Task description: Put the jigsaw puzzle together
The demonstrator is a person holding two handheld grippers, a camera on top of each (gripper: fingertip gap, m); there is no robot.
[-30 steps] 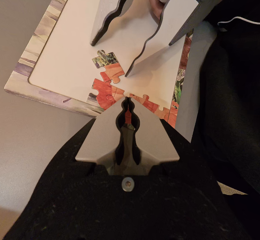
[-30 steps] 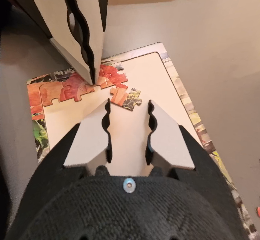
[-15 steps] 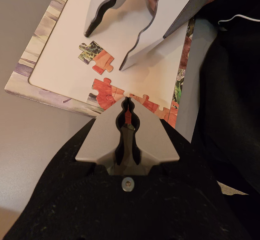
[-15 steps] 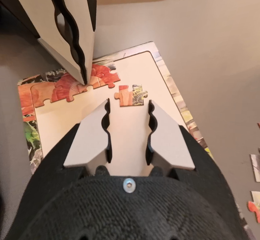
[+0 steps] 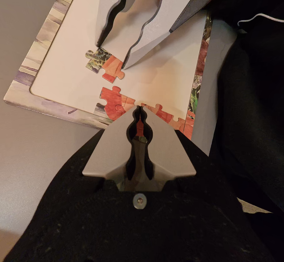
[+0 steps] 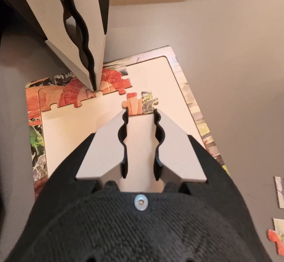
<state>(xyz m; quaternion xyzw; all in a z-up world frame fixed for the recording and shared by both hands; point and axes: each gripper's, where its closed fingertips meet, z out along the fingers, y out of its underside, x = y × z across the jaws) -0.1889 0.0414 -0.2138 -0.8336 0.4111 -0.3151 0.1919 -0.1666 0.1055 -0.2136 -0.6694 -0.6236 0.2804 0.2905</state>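
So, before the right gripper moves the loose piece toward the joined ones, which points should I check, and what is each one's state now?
1. Right gripper open around the loose piece: ok, both tips sit at its near edge.
2. Piece flat on the tray: ok.
3. Left gripper shut, tip on the joined pieces: ok.
4. Piece already connected: not ok, a gap separates it from the row.
5. Orientation matches the open slot: cannot tell.
6. Path to the row free: ok.
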